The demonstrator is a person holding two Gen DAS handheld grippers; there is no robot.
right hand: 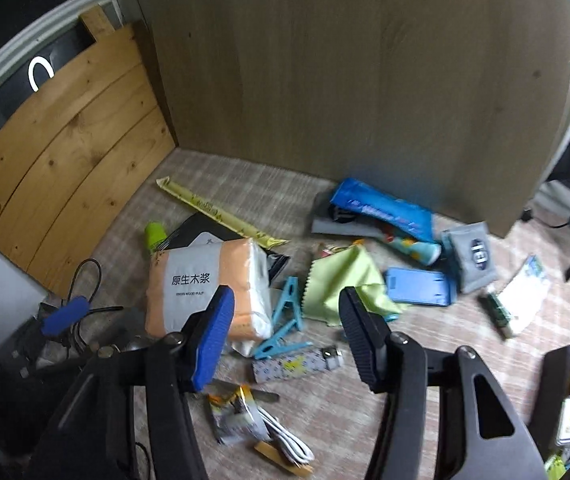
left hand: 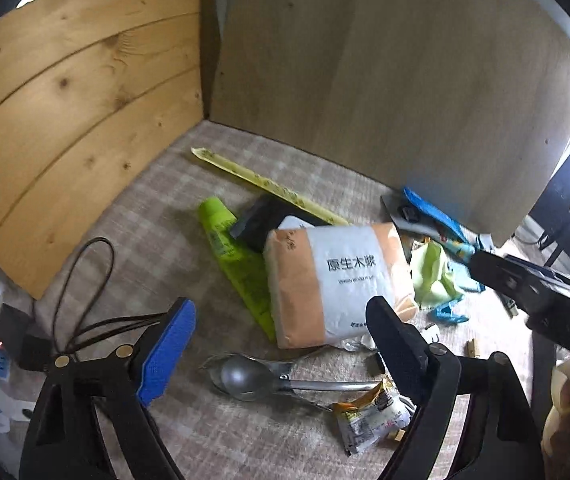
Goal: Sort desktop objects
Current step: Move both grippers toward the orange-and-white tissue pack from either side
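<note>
While both tongs hang above the clutter with nothing between their jaws, the step in hand seems to be choosing a first thing to lift. The left tongs (left hand: 281,316) are spread wide, released, above the metal spoon (left hand: 245,376) and near the tissue pack (left hand: 337,284). The right tongs (right hand: 285,312) are also released, over the blue clip (right hand: 285,320) and the green cloth (right hand: 345,280). I would advise to take a loose, single thing first, such as the clip, and to come down straight so that the neighbours are not pushed. The bench (left hand: 157,216) carries a pale checked cloth. A pine board (left hand: 77,120) stands at the left, and a grey-brown panel (right hand: 345,72) at the far side.
</note>
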